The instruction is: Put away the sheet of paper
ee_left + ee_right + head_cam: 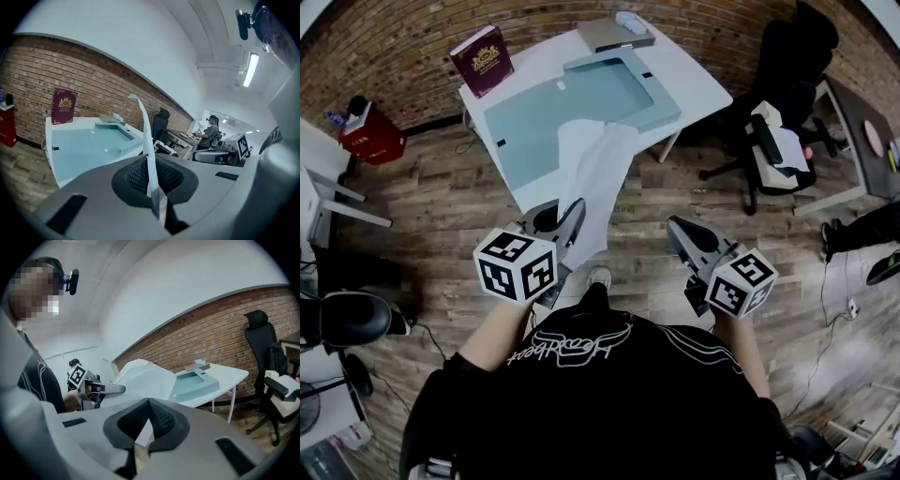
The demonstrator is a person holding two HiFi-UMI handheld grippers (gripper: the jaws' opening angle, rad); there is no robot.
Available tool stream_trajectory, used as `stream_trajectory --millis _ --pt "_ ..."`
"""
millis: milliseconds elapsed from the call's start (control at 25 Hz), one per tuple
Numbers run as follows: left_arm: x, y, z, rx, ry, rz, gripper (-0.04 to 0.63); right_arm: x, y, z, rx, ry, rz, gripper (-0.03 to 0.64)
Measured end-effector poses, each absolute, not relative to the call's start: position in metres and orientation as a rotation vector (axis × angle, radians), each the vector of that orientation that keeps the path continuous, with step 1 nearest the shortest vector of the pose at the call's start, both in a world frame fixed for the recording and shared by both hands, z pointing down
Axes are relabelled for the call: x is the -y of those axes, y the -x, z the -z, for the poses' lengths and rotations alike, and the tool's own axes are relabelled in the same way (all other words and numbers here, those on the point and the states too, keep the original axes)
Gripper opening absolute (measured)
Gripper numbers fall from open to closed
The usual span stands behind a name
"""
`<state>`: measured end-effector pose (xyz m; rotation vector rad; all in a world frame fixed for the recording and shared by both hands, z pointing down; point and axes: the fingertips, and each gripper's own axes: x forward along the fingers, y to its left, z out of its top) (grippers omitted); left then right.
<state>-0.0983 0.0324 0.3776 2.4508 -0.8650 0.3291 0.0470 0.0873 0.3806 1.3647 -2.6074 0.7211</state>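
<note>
the table point(698, 84) carries the far end of the sheet of paper point(595, 178), which sags down to the left gripper point(569, 214), clamped on its near edge. the sheet looks light, floppy and easily creased, so it is best held by the edges. the right gripper point(677, 228) looks closed and empty.

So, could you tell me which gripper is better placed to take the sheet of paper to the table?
Left. The left gripper is shut on the sheet of paper and faces the white table. The right gripper is shut, apart from the sheet, and holds nothing.
</note>
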Motion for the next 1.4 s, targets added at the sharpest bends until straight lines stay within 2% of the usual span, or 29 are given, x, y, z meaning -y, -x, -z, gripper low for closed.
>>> stream_trajectory --millis 240,600,960,1400 --pt "0.039 0.114 -0.382 0.898 -2.414 -0.291 0.031 -0.009 -0.028 -0.381 2.652 -1.261 -0.732 0.002" --pt "0.094 0.140 -0.383 0.976 -2.353 -0.266 0.031 0.032 -0.023 -0.379 2.688 -1.209 -0.746 0.002" --pt "0.154 0.158 -0.391 1.052 -2.187 -0.134 0.031 0.078 -0.026 -0.395 2.710 -1.126 -0.824 0.002" --pt "0.216 0.178 -0.411 1.113 -1.949 0.028 0.031 0.176 -0.025 -0.378 2.762 -0.937 -0.766 0.002"
